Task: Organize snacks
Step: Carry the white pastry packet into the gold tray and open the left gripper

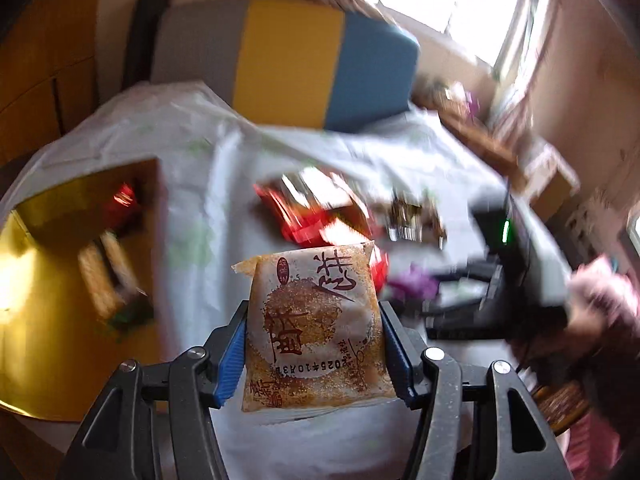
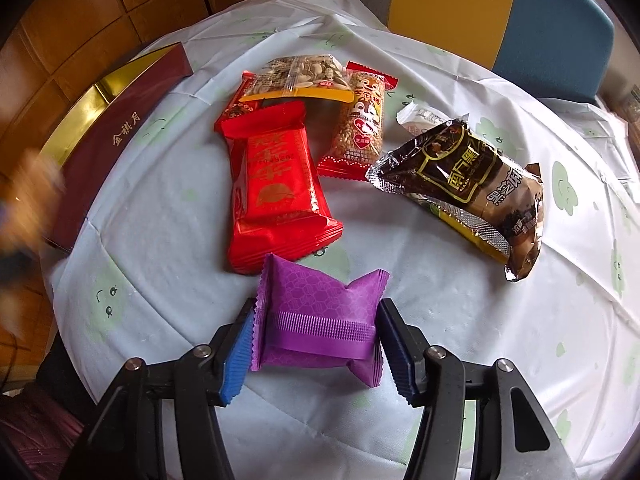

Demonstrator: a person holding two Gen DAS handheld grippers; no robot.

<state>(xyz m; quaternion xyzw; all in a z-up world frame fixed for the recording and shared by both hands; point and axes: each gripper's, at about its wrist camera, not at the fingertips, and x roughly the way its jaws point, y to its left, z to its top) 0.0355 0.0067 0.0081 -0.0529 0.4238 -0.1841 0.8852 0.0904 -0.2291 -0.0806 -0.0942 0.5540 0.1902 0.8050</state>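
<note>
My left gripper (image 1: 314,332) is shut on a brown-and-white cake packet (image 1: 316,328) and holds it above the table. To its left lies the gold box (image 1: 48,300) with a few snacks inside. My right gripper (image 2: 316,340) is shut on a purple packet (image 2: 320,316) low over the tablecloth. Beyond it lie a red packet (image 2: 276,188), a red peanut bar (image 2: 362,124), a clear nut packet (image 2: 300,76) and a dark sesame packet (image 2: 476,184). The box's maroon wall (image 2: 116,140) shows at left.
A white tablecloth (image 2: 440,320) with green prints covers the round table. A grey, yellow and blue chair (image 1: 288,60) stands behind it. The right gripper's dark body (image 1: 500,280) and a pink sleeve show at right in the left wrist view, which is blurred.
</note>
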